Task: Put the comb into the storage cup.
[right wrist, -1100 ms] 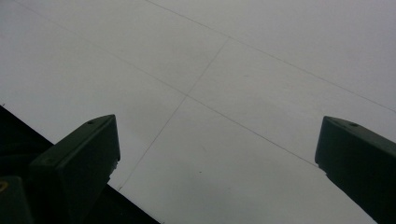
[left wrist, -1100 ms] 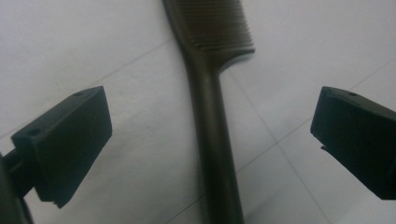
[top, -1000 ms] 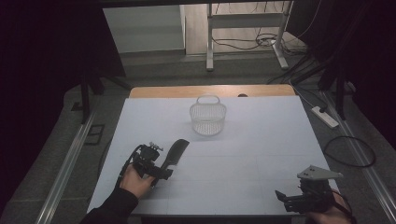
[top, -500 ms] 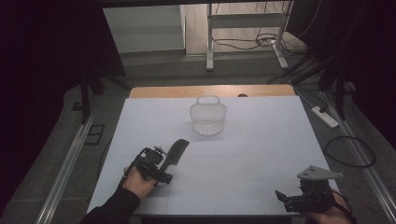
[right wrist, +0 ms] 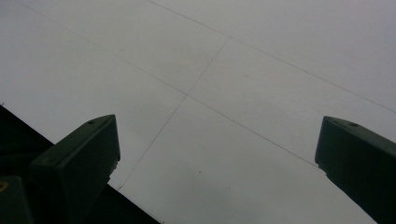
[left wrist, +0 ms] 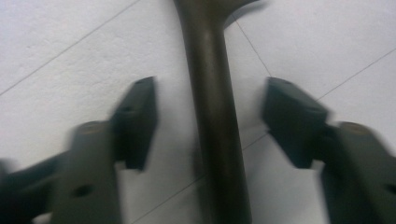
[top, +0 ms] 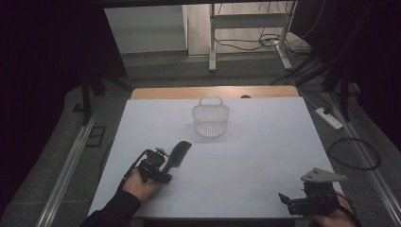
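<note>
A: What is new at the left gripper (left wrist: pixel 210 112)?

B: Its jaws have just been closing; against the two earlier high views, where they stood at their widest, they now stand about halfway in, with the handle of the dark comb (left wrist: pixel 215 116) running straight up between them. In the left gripper view there is bare table on both sides of the handle, so the pads do not press on it yet — released, not grasping.

A: And the comb itself?

B: It lies flat on the white table (top: pixel 265 156), near the person's left edge; its toothed end points up and away toward the small white basket (top: pixel 211 120), which stands well apart at the far middle. In the high view the comb (top: pixel 176 154) has not shifted from where the earlier frames show it.

A: The right gripper (right wrist: pixel 217 154)?

B: Jaws wide apart over bare table, nothing between them; in the high view the right gripper (top: pixel 286 201) rests at the near right corner, in the same place as before.

A: So what does the closing mean?

B: I judge it the start of a pick — the handle is centred, so the grip should land squarely; the basket looks the likely destination.
</note>
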`<action>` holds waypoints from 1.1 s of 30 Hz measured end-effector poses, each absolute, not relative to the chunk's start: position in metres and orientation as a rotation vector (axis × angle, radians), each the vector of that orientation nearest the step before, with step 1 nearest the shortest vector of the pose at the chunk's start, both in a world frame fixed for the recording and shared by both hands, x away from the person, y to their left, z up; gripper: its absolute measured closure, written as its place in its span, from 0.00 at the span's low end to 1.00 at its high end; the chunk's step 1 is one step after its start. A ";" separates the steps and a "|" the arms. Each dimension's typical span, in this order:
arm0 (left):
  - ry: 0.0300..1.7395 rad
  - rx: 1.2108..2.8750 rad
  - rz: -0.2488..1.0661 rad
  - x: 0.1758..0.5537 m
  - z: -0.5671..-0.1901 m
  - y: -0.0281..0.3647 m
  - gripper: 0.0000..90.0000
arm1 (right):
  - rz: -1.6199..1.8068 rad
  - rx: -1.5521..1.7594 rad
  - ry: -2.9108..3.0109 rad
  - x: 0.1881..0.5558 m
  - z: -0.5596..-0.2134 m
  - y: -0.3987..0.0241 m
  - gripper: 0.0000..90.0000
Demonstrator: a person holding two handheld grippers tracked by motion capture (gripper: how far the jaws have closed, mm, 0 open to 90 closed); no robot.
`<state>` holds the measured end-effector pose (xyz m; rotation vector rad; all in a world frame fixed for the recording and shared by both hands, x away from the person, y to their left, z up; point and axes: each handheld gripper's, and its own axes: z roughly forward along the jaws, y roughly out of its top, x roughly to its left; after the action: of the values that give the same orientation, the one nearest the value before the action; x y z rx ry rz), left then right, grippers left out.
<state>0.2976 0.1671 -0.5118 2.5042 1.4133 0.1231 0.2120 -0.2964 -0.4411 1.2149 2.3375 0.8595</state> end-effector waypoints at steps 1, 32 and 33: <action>1.419 2.494 0.126 0.297 -0.511 0.168 0.55 | 0.859 1.214 2.338 0.212 -0.441 -0.296 0.00; 1.286 2.337 0.059 0.292 -0.492 0.189 0.81 | 0.867 1.214 2.335 0.212 -0.441 -0.297 0.01; 1.278 2.330 0.066 0.291 -0.491 0.190 0.81 | 0.869 1.214 2.334 0.212 -0.441 -0.297 0.01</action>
<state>0.2909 0.1899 -0.4906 2.3298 1.2784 0.0661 0.2118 -0.2969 -0.4408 1.2139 2.3341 0.8695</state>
